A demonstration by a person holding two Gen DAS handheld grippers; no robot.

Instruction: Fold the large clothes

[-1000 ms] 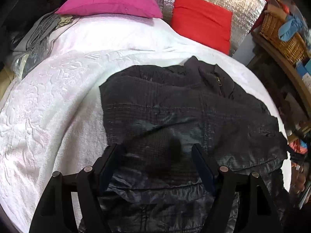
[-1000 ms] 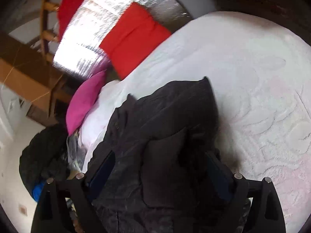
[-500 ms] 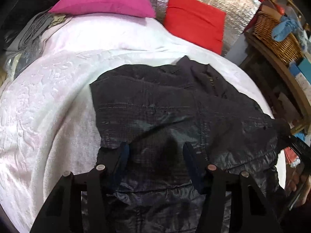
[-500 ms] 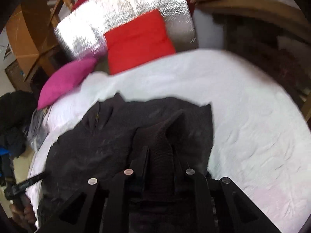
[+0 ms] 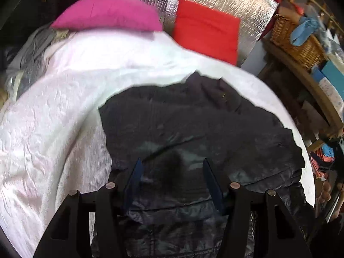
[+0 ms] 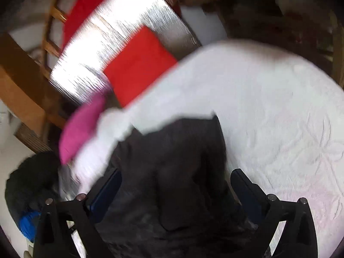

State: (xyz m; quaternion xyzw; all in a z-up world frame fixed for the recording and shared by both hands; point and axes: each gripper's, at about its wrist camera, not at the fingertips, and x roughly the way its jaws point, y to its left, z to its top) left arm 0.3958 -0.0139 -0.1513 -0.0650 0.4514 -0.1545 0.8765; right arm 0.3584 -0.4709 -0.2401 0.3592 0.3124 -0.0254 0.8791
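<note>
The left gripper (image 5: 172,169) hangs with its jaws parted over the near part of a black jacket (image 5: 193,129), gripping nothing. The right gripper (image 6: 175,185) is likewise spread wide above the same jacket. The jacket lies on a white bedspread (image 5: 53,118), with a pink pillow (image 5: 107,14) and a red cushion (image 5: 206,29) at the far end.

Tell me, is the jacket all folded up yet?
Not yet. The black jacket lies spread on the white bedspread, part of it looks folded over. The left gripper and right gripper are both open above it, holding nothing. Most folding remains.
</note>
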